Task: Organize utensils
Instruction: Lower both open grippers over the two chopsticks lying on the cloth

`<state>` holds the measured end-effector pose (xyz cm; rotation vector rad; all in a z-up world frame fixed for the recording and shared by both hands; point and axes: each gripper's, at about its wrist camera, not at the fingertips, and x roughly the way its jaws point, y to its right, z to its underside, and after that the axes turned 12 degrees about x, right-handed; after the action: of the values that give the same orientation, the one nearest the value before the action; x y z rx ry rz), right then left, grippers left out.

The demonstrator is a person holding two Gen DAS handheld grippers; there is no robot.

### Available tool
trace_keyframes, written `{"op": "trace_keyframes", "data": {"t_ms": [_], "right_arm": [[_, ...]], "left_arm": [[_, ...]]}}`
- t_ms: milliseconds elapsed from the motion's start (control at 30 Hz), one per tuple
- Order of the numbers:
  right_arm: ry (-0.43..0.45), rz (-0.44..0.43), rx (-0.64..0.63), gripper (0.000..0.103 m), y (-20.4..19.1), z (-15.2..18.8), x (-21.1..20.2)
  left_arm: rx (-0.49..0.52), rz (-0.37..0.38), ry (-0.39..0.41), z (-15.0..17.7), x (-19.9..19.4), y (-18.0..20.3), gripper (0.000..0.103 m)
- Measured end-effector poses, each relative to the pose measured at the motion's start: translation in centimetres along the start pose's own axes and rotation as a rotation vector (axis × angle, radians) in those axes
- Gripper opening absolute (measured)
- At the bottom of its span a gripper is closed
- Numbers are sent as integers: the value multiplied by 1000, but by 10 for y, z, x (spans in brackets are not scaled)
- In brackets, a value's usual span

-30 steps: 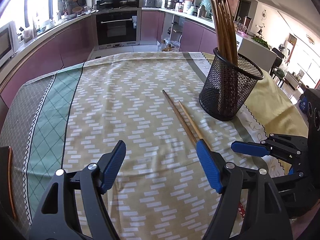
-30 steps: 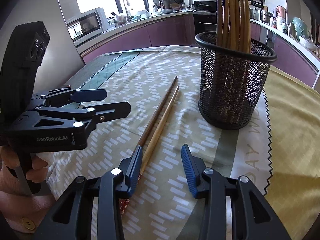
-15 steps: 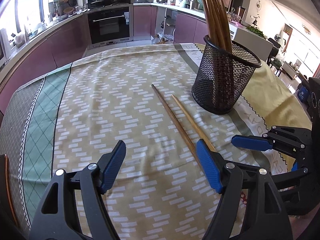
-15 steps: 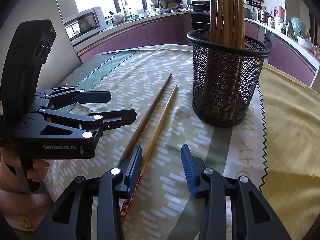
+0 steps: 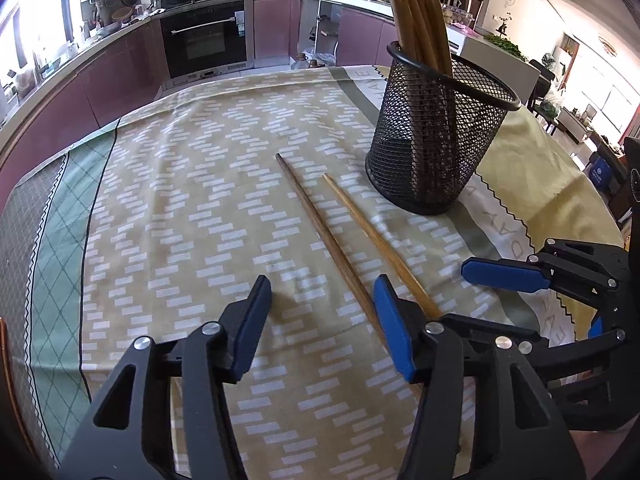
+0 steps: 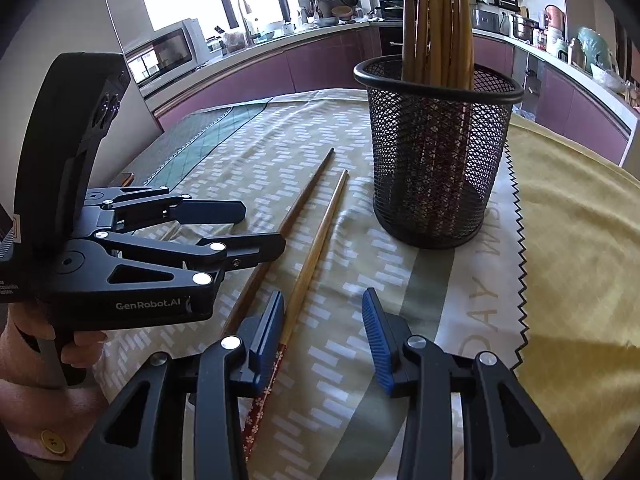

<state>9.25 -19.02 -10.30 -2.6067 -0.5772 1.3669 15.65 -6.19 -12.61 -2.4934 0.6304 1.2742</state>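
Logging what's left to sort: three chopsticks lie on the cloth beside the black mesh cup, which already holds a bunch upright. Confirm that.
Wrong count: two chopsticks lie on the cloth, not three, a darker one and a lighter one. Both wrist views show it. The rest stands: they lie beside the black mesh cup, which already holds a bunch upright.

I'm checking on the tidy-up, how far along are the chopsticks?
Done: a bunch of chopsticks already stands in the mesh holder. In hand: nothing yet; the left gripper, whose jaws have just been closing, and the right gripper are both open and empty. Left: the dark chopstick and light chopstick on the tablecloth.
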Motion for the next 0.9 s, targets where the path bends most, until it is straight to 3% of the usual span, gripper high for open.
{"op": "trace_keyframes", "data": {"t_ms": [367,533,700,900], "right_arm": [[-1,6,-13,37,-4,-3,4],[-4,10,-25,29,-8,-11,11],[-3,23,-17,14,-8,-19,18],[-8,19,4,13,-6,-22,20]], "left_arm": [[-35,32,-6,18,-13,-8,35],[-36,41,3,17,-14,-8,35],[-34,30,3,12,-12,-8,35],[-33,30,3,4,-7,-8,35]]}}
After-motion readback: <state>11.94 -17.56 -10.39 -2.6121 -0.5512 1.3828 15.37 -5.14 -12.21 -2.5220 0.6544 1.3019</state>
